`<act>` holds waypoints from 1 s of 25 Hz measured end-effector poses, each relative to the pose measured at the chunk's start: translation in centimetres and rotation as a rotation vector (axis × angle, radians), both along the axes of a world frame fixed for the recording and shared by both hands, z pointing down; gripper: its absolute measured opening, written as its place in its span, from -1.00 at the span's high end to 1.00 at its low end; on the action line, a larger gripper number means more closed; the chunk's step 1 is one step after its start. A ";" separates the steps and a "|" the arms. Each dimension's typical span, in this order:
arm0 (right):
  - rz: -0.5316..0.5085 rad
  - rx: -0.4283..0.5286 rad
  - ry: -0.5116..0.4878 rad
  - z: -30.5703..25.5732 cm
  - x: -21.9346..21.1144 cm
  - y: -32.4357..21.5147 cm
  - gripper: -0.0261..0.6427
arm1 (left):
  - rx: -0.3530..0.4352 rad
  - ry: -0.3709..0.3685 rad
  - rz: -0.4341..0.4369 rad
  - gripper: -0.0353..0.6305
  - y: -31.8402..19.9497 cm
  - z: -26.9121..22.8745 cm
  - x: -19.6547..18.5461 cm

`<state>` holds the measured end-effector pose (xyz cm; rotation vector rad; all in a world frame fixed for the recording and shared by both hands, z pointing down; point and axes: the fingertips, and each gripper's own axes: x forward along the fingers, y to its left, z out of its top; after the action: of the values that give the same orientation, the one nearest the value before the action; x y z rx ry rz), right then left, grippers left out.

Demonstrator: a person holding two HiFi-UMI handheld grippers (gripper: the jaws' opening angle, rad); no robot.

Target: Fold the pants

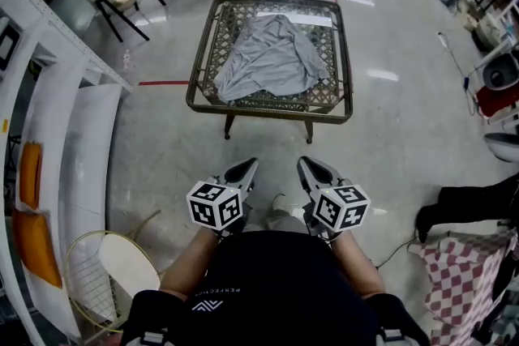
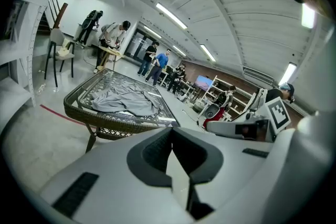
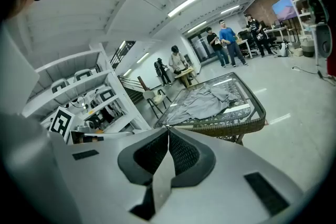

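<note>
Pants of crumpled grey cloth (image 1: pixel 272 57) lie heaped on the square glass-topped wicker table (image 1: pixel 204 97), well ahead of both tools. The left gripper (image 1: pixel 248 167) and right gripper (image 1: pixel 305 166) each have their jaws pressed together on nothing. Folding looks not yet begun; the next move calls for reaching the table and spreading the jaws. Waistband and legs cannot be told apart in the heap.

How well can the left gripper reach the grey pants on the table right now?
Probably not yet. The left gripper, shut, is held near the person's body, short of the wicker table where the grey pants lie. Only floor shows between, so stepping closer should do.
</note>
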<state>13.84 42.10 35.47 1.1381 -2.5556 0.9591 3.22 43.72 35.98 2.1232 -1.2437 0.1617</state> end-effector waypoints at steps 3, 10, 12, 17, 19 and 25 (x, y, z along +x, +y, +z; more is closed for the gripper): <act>-0.026 0.006 -0.003 0.0 0.2 -2.0 0.82 | 0.014 -0.022 -0.016 0.87 -1.8 0.1 0.3; -0.086 0.010 0.005 0.4 0.2 -5.9 0.82 | 0.037 -0.063 -0.081 0.87 -5.3 0.5 -0.1; -0.099 0.007 0.006 0.6 -0.1 -6.8 0.82 | 0.032 -0.044 -0.094 0.87 -5.9 0.6 -0.2; -0.138 -0.005 0.008 1.3 -1.5 -8.5 0.82 | 0.006 -0.035 -0.132 0.87 -7.1 1.3 -1.5; -0.148 -0.009 0.008 1.5 -2.2 -9.0 0.82 | 0.002 -0.043 -0.141 0.87 -7.7 1.5 -2.2; -0.144 -0.004 0.022 1.5 -4.3 -12.8 0.82 | 0.002 -0.066 -0.095 0.87 -11.1 2.2 -3.7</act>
<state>9.52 29.30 36.94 0.9426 -2.5760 0.9111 -0.52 32.58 38.17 2.0707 -1.3804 0.1905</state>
